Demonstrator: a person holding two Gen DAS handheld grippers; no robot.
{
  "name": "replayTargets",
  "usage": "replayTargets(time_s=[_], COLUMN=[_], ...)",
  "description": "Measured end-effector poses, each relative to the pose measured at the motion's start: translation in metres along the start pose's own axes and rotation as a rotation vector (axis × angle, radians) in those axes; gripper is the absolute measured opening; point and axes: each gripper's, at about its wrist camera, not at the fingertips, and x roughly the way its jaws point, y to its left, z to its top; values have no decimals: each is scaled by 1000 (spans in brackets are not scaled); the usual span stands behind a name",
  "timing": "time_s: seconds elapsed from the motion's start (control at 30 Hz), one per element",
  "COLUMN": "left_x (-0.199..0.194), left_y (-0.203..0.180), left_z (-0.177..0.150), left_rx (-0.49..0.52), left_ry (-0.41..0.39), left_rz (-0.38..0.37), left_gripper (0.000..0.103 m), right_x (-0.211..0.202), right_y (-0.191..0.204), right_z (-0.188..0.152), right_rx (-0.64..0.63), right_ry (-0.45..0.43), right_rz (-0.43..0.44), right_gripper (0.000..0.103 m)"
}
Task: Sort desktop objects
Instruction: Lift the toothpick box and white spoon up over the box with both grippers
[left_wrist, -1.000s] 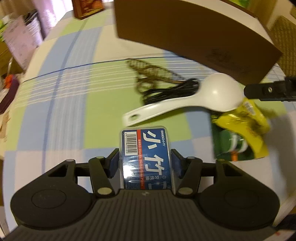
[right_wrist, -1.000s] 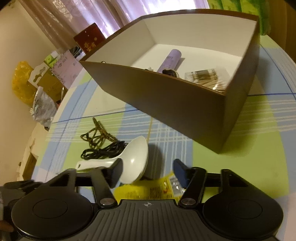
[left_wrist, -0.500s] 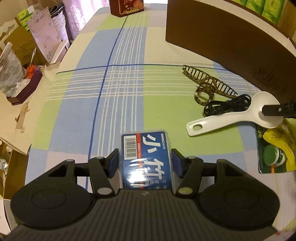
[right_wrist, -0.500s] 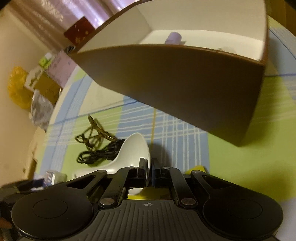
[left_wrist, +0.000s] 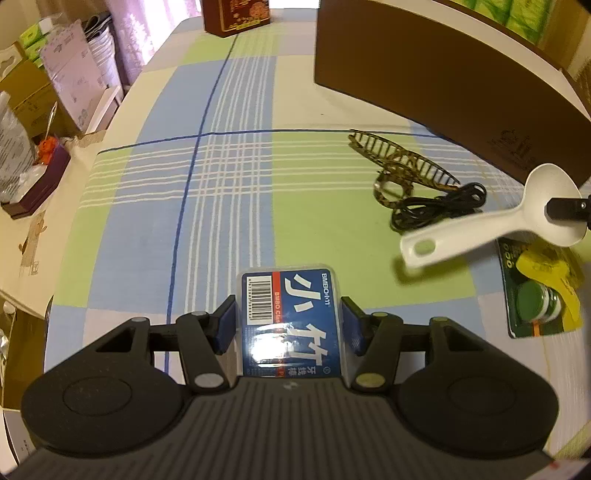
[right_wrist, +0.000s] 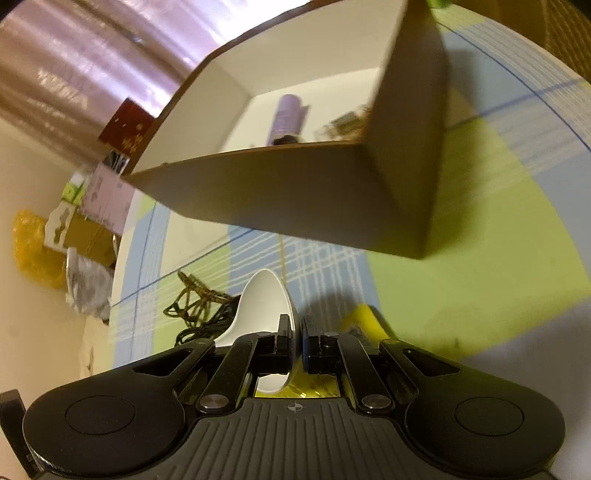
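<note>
Covering the bench (left_wrist: 236, 192) is a blue-and-green checked cloth, cartons crowding its left edge. The brown box (right_wrist: 295, 199) stands at the far side, open-topped. Wide bare cloth lies left of the hair claw (left_wrist: 402, 162) and cable (left_wrist: 436, 206). The right hand-held gripper (right_wrist: 298, 338) pinches the white spoon (right_wrist: 266, 306) above the cloth; the left hand-held gripper (left_wrist: 288, 325) clasps a blue floss-pick box (left_wrist: 291, 317).

1. The right gripper (right_wrist: 298, 343), open a second ago, now has its fingers (right_wrist: 284, 332) pinched on the bowl rim of the white plastic rice spoon (left_wrist: 491, 221).
2. The spoon, earlier lying flat, now hangs tilted above the checked cloth surface (left_wrist: 236, 192), its handle casting a shadow below.
</note>
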Motion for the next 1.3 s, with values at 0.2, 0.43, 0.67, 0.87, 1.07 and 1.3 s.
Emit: replayTargets(time_s=[0.2, 0.43, 0.67, 0.87, 1.07, 1.3], left_x=[-11, -31, -48, -57, -63, -78], left_y=[-5, -8, -11, -12, -15, -24], left_z=[1, 9, 19, 27, 34, 50], left_rx=[35, 62, 87, 97, 103, 124], left_ry=[-26, -82, -131, -154, -174, -231], left_rz=[-18, -47, -73, -85, -101, -137], left_gripper=[53, 53, 52, 52, 53, 53], right_x=[-14, -30, -42, -54, -71, -91], right_y=[-6, -3, 2, 2, 2, 5], right_z=[-3, -5, -4, -3, 0, 14], right_rx=[55, 74, 84, 121, 171, 217], right_ry=[-24, -67, -100, -123, -154, -237], right_rz=[-5, 8, 19, 40, 81, 113], right_gripper=[2, 2, 2, 2, 2, 2])
